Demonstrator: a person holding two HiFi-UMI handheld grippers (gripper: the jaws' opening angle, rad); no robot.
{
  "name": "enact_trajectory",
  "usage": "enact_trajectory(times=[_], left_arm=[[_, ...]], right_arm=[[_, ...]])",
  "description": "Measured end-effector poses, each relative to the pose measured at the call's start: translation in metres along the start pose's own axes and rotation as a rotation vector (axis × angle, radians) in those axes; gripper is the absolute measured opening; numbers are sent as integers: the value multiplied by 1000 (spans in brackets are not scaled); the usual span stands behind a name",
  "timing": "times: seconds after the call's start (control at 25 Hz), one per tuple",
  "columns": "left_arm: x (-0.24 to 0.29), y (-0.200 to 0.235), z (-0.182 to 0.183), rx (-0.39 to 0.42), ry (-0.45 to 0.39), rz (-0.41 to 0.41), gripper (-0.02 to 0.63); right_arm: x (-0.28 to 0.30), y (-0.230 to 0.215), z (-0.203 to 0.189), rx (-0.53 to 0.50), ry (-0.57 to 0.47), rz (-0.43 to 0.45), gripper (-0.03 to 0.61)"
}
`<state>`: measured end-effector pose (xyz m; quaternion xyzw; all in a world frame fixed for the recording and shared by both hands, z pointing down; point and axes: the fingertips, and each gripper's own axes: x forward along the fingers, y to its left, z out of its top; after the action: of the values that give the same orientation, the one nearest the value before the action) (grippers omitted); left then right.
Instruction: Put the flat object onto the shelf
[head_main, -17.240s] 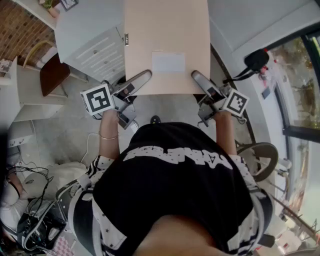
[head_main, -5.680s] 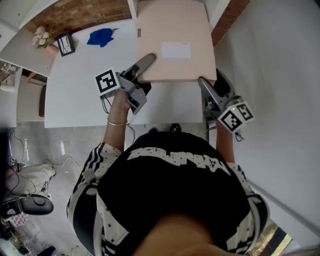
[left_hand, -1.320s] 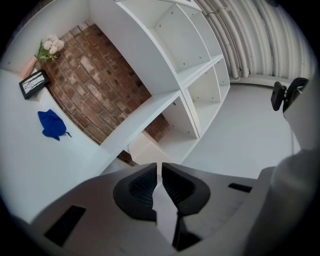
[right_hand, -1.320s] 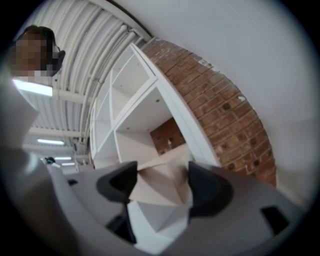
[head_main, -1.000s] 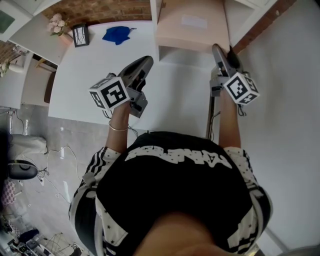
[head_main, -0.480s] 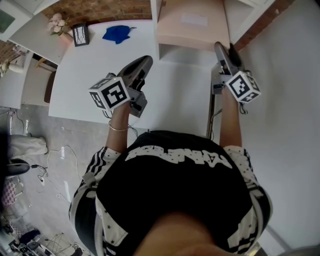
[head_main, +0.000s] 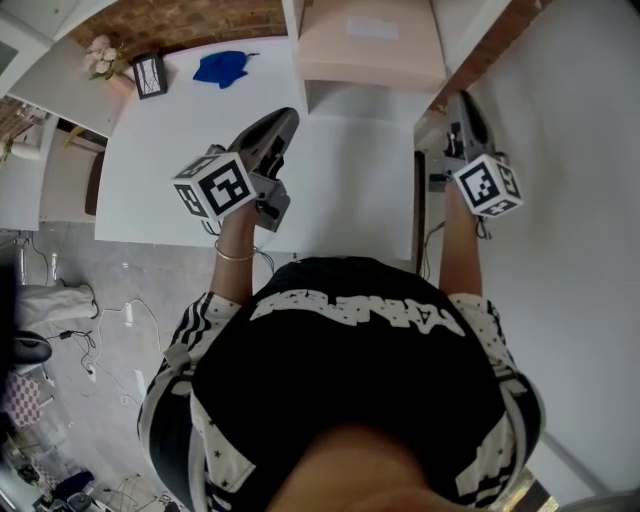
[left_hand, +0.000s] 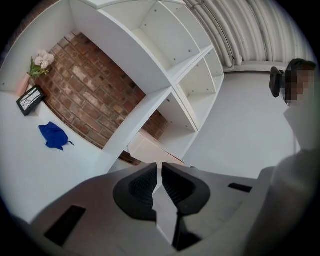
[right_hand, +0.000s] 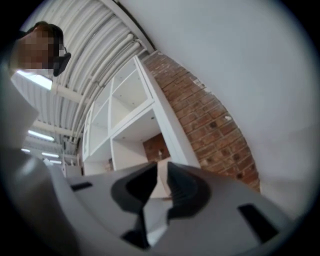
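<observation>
Head view: the flat object (head_main: 370, 45), a smooth pale-pink rectangular board with a paler label, is lying inside the white shelf (head_main: 360, 100) above the matte white table (head_main: 180, 150); the left gripper (head_main: 287, 117) and right gripper (head_main: 468, 100) are standing clear, so the placing looks done and drawing straight back, off its front edge, seems best.
Left gripper view: ribbed dark pads (left_hand: 142, 185) are pressing together on nothing.
Right gripper view: jaws are closing, nothing between them, facing rough red brick wall (right_hand: 210, 125).

Black shirt (head_main: 350, 390) with white lettering (head_main: 350, 312), striped sleeves (head_main: 192, 338), thin bracelet (head_main: 233, 254)
</observation>
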<state>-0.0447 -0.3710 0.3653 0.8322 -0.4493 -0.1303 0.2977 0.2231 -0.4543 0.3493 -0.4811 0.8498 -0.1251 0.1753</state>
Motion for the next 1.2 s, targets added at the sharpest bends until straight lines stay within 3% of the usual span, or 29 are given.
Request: enact_trajectory(times=[0.28, 1.2], left_arm=[[1, -2, -3, 27, 13, -1, 60], [-5, -5, -14, 95, 54, 29, 60]], right_arm=[[-19, 4, 1, -48, 15, 0, 37], [-38, 24, -7, -67, 59, 22, 29]])
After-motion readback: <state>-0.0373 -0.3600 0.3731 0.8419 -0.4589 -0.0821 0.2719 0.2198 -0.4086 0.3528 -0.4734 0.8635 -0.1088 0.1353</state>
